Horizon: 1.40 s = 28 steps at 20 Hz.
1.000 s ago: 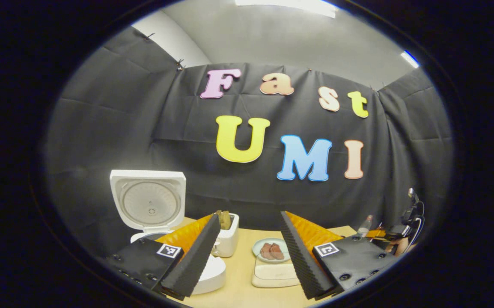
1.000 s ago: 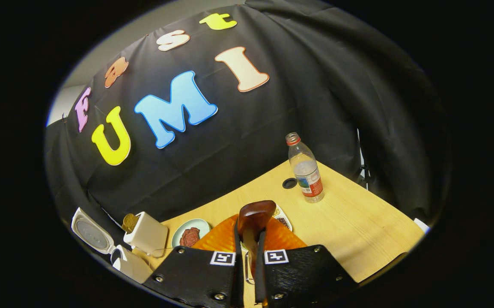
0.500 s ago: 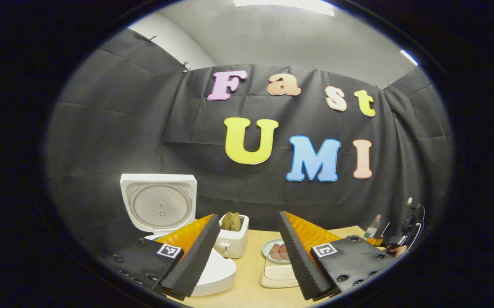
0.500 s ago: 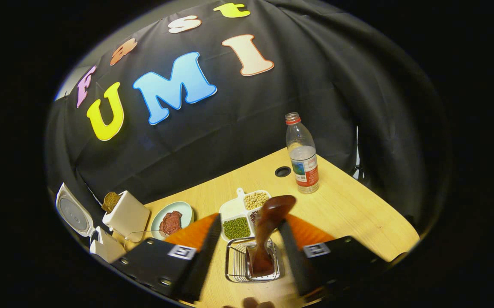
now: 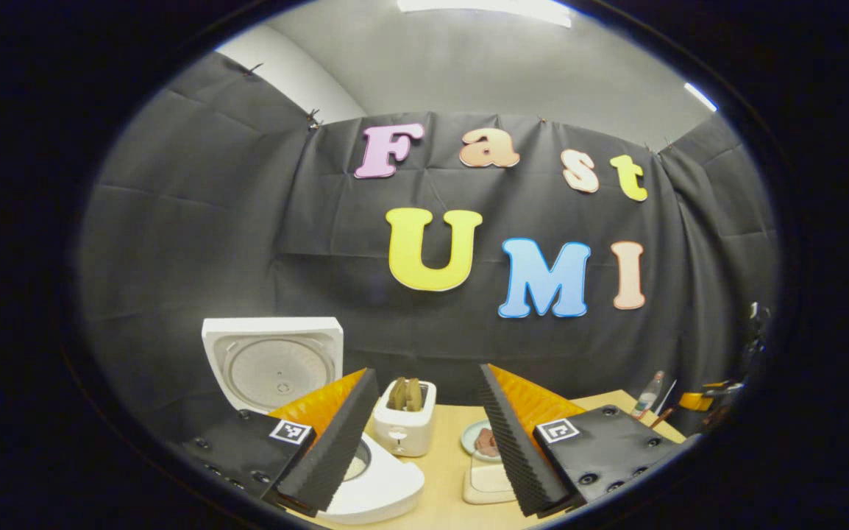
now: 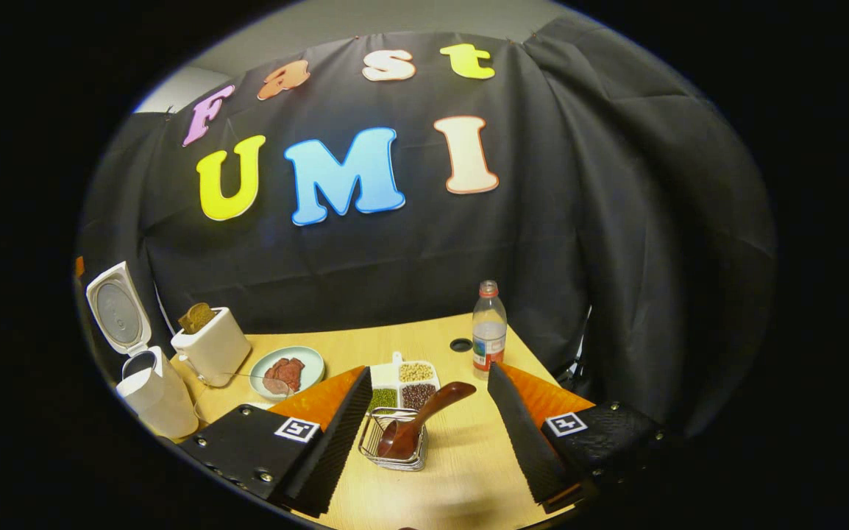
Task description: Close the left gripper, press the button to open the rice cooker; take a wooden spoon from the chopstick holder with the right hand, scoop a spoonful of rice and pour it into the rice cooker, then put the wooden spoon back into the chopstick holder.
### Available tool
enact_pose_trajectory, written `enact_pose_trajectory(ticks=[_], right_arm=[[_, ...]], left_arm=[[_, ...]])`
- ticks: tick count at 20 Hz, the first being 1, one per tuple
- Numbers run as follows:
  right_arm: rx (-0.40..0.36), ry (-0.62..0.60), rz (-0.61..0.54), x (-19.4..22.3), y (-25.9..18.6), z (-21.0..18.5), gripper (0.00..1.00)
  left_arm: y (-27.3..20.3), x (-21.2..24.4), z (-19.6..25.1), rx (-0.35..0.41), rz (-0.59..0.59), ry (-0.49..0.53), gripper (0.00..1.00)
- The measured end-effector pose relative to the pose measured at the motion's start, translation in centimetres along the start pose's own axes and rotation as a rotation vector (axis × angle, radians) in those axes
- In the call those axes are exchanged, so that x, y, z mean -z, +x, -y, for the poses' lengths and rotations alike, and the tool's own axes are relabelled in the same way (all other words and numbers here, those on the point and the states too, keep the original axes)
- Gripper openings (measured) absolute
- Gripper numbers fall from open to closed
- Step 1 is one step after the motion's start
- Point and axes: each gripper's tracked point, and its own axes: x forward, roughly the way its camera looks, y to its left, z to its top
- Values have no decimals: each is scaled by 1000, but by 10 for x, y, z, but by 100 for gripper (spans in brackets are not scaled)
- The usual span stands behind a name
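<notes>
The white rice cooker stands at the lower left of the left gripper view with its lid raised upright; it also stands at the far left of the right gripper view, rice cooker. My left gripper is open, held above the table in front of the cooker. The brown wooden spoon leans in the wire chopstick holder, bowl end down. My right gripper is open, its fingers standing apart on either side of the holder, touching neither it nor the spoon.
A white toaster with bread stands beside the cooker. A plate of meat, a divided dish of beans and a water bottle sit on the wooden table. A white board lies before the plate.
My right gripper opened and let go of the spoon, which now rests in the wire holder, then drew back. The left gripper drifted slightly, bringing more of the cooker into sight.
</notes>
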Motion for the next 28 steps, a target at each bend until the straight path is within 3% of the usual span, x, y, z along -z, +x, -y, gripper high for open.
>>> enact_pose_trajectory(ticks=[4, 13, 19, 28], right_arm=[[-45, 7, 55, -31, -16, -21, 96], [-89, 0, 63, -45, -5, -54, 96], [-79, -22, 36, -40, 7, -57, 96], [-25, -18, 8, -35, 16, -41, 96]], left_arm=[[26, -28, -37, -19, -4, 6, 96], [90, -68, -149, -179, -28, 5, 96], [148, -59, -212, -293, -69, 13, 96], [211, -16, -263, -400, -155, 5, 96]])
